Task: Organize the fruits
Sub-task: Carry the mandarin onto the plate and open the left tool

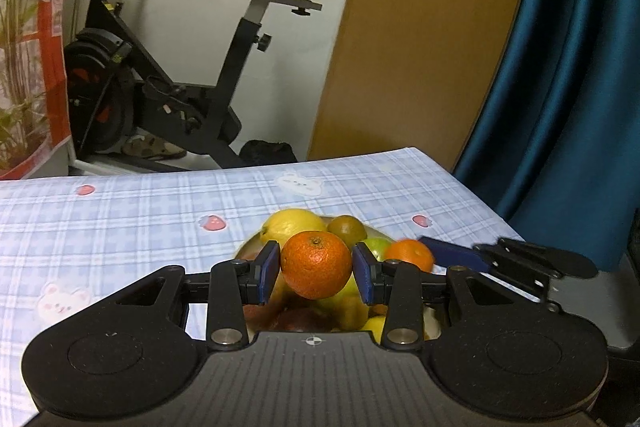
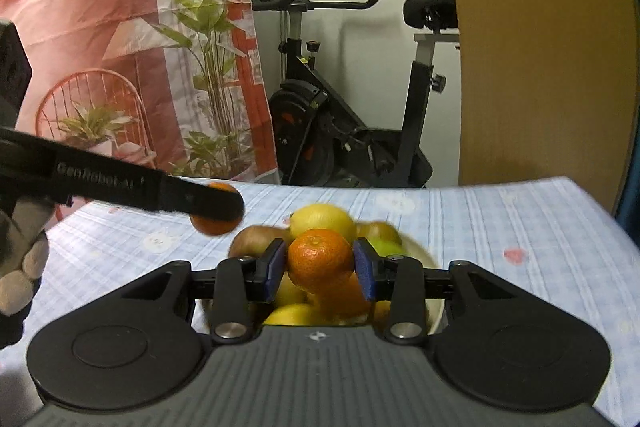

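- In the left wrist view, the left tool (image 1: 316, 269) is closed on a mandarin (image 1: 316, 264), its blue pads pressing the fruit's two sides so it hangs clear above the bowl.
- Directly under that mandarin sits the bowl (image 1: 244, 247), heaped with fruit: a yellow lemon (image 1: 292, 225) at the back, a brownish kiwi (image 1: 346, 227) beside it, a green apple (image 1: 376, 245) to the right and more yellow and red fruit lower down, partly hidden by the tool.
- To the right in the same view, the right tool (image 1: 428, 249) reaches in over the bowl's rim with a second mandarin (image 1: 412, 253) between its pads.
- In the right wrist view, the right tool (image 2: 320, 267) is clamped on that second mandarin (image 2: 320, 258), held above the fruit pile in the bowl (image 2: 434, 307).
- On the left of that view the left tool (image 2: 218, 205) crosses the frame, with its mandarin (image 2: 214, 223) showing partly behind the black finger; a gloved hand (image 2: 24, 267) grips its handle at the edge.
- The bowl stands on the table (image 1: 120, 219), covered by a blue checked cloth printed with strawberries and bunnies.
- Beyond the table stands a black exercise bike (image 1: 180, 67), next to a brown panel (image 1: 420, 27) and a blue curtain (image 1: 560, 67).
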A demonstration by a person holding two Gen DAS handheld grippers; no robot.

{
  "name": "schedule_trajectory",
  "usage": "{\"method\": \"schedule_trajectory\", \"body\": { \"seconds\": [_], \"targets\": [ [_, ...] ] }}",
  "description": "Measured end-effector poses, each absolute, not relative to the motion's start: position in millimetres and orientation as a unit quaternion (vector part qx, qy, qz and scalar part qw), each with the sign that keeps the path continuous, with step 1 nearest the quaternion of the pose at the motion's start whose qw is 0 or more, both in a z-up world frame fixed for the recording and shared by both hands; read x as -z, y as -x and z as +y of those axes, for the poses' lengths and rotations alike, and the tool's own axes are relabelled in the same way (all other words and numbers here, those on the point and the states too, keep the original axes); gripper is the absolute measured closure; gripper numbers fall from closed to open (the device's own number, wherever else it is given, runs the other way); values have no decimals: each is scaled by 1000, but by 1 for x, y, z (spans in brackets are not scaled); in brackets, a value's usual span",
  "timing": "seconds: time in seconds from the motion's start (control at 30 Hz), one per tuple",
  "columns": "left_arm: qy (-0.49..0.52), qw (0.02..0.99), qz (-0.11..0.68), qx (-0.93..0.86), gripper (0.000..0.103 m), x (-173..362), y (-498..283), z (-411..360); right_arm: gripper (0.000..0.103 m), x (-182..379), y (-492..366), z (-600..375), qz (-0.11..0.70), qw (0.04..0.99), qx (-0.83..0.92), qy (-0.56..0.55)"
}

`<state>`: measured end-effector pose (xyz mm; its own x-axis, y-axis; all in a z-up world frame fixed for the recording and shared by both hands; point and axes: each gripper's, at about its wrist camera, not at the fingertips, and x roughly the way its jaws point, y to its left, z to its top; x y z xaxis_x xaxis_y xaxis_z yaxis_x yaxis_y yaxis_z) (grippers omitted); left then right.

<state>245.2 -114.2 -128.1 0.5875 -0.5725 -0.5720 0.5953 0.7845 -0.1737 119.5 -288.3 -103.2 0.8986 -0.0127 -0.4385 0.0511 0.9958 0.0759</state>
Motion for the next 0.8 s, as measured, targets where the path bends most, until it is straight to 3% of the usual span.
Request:
{"method": "schedule_trajectory", "body": {
  "seconds": [0.67, 0.8],
  "targets": [
    [-37, 881, 335, 331, 60, 149, -261, -127, 62, 122, -155, -303, 252, 967, 24, -32],
    [-46, 883, 333, 327, 49, 145, -258, -128, 59, 122, -151, -301, 252, 967, 28, -35]
  ]
}}
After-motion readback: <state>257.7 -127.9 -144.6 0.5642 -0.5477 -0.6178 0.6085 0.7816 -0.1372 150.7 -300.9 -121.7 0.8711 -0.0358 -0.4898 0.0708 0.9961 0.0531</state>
